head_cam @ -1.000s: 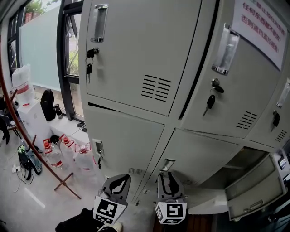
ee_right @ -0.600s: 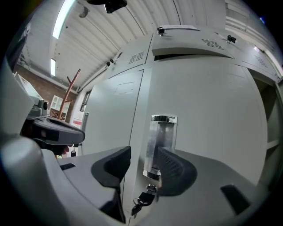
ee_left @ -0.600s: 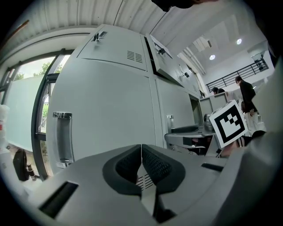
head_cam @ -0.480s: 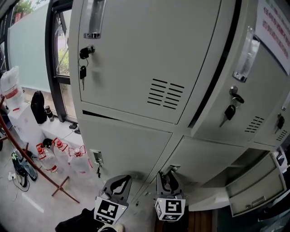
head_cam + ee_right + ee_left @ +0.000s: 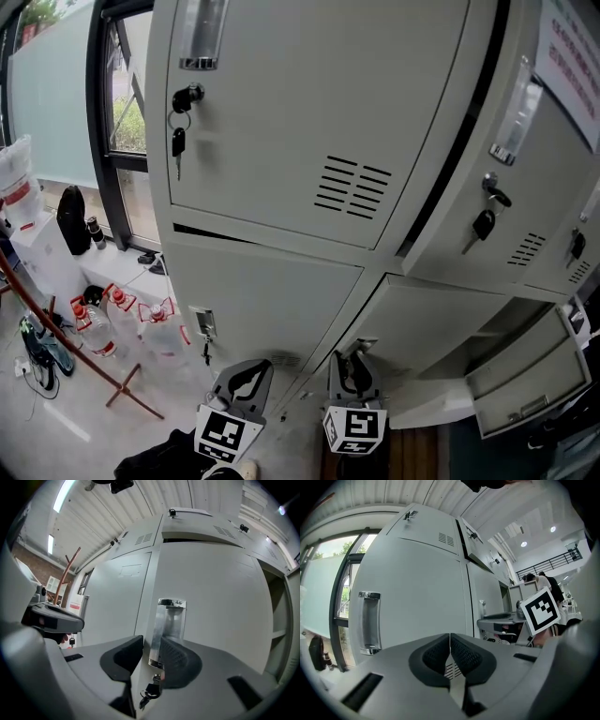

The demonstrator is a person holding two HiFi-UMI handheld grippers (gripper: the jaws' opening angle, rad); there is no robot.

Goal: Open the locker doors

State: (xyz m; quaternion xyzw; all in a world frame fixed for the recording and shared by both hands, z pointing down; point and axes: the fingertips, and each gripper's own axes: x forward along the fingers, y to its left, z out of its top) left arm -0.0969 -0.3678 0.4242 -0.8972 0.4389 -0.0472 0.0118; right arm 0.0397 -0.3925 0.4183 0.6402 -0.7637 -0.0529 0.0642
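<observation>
Grey painted sheet steel is what you are dealing with. The locker door (image 5: 427, 323) in the bottom row, second from the bank's left edge, should be light, stiff and free on its hinges. It looks thin enough to flex and rattle if you pull off-centre. Take it by the chrome recessed handle (image 5: 168, 620) near the door's upper left corner, which I judge to be the side away from the hinges. That metal looks polished and slippery, so hook a pad behind its lip rather than trusting a squeeze. Mind the key (image 5: 149, 694) hanging just below it, which could snag. Your right tool (image 5: 151, 641) has just been closing and stands part-spread with the handle's lower end between the jaws. A sliver of door shows beside the left pad, so I would not call it a firm pinch. Your left tool (image 5: 449, 639) is pressed together on nothing. The open door (image 5: 525, 380) toward the bank's lower right corner needs nothing more. A white notice (image 5: 567, 56) on an upper door carries red print, too small and cropped to read. The marker cubes (image 5: 354, 429) bear only black squares, and no maker's badge shows.
</observation>
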